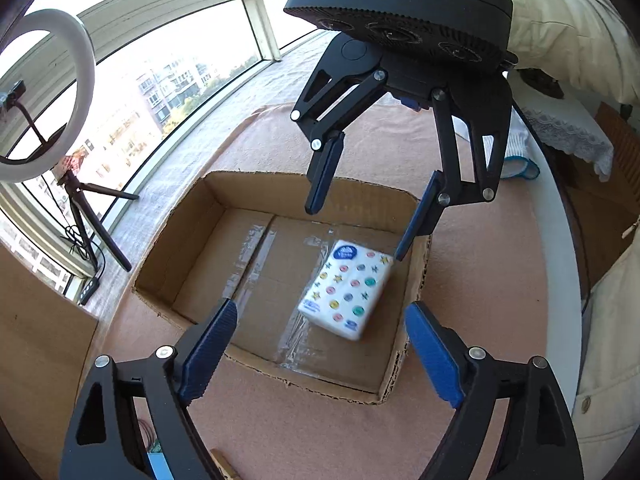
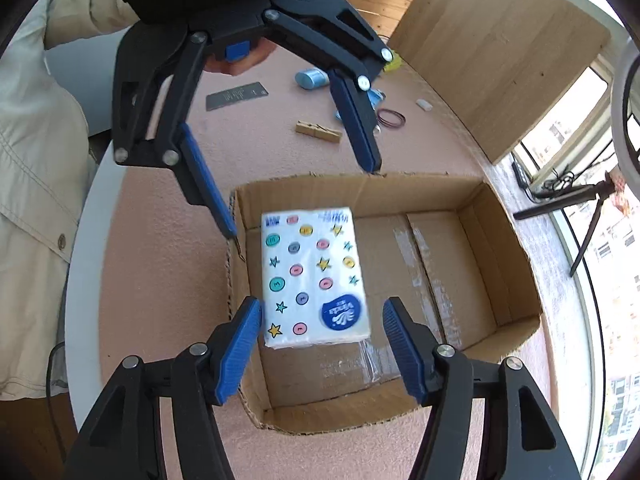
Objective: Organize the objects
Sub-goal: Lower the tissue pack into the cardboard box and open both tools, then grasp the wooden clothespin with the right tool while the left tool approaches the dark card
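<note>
A white tissue pack with coloured dots and stars (image 1: pixel 347 289) (image 2: pixel 314 276) lies inside an open cardboard box (image 1: pixel 188 248) (image 2: pixel 500 240) on the pink table cloth. It looks slightly blurred. My left gripper (image 1: pixel 320 354) (image 2: pixel 298 196) is open and empty above the box's near edge. My right gripper (image 2: pixel 322 346) (image 1: pixel 358 222) is open and empty above the pack, with the fingers apart on either side of it and not touching it.
Beyond the box in the right wrist view lie a wooden clothespin (image 2: pixel 319 132), a dark hair band (image 2: pixel 392 118), a light blue cylinder (image 2: pixel 310 78), a grey card (image 2: pixel 236 96) and a small white piece (image 2: pixel 424 105). A ring light on a tripod (image 1: pixel 44 96) stands by the window.
</note>
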`<state>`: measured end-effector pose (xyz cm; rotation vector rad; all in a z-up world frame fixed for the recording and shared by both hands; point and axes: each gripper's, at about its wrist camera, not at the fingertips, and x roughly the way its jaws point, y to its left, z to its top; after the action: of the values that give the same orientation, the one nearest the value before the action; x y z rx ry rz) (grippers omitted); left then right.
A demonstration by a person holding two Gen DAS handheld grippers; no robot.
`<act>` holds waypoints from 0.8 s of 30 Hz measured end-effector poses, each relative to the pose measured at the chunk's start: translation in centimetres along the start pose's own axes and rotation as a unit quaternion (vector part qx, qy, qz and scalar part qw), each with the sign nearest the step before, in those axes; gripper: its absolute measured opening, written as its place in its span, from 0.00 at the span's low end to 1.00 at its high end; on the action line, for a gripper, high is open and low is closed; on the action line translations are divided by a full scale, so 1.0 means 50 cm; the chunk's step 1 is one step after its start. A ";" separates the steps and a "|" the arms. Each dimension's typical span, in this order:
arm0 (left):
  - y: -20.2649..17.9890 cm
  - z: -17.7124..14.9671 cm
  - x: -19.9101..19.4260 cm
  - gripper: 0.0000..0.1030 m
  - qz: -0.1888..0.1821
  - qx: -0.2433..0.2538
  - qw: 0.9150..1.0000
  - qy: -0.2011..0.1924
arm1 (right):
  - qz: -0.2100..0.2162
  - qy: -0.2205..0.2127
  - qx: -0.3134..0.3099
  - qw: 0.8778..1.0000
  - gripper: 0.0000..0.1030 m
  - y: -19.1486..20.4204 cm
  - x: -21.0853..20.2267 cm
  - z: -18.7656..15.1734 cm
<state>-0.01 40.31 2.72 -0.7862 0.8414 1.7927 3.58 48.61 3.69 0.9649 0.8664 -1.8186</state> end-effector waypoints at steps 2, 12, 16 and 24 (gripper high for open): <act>-0.003 -0.022 -0.012 0.86 0.008 -0.012 1.000 0.005 | -0.016 -0.018 0.021 0.999 0.63 -0.005 -0.015 -0.013; 0.047 -0.239 -0.145 0.86 0.091 -0.129 0.987 0.008 | -0.180 -0.058 0.193 0.963 0.70 0.002 -0.059 0.061; 0.098 -0.369 -0.216 0.92 0.136 -0.206 0.969 0.005 | -0.228 -0.047 0.236 0.943 0.76 0.039 -0.035 0.158; 0.162 -0.606 -0.301 0.92 0.210 -0.344 0.915 0.026 | -0.192 -0.024 0.274 0.942 0.76 0.148 0.105 0.375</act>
<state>1.54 5.68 -0.24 -1.1619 0.4087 2.5175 3.74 27.97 6.39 1.1369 0.5441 -2.4888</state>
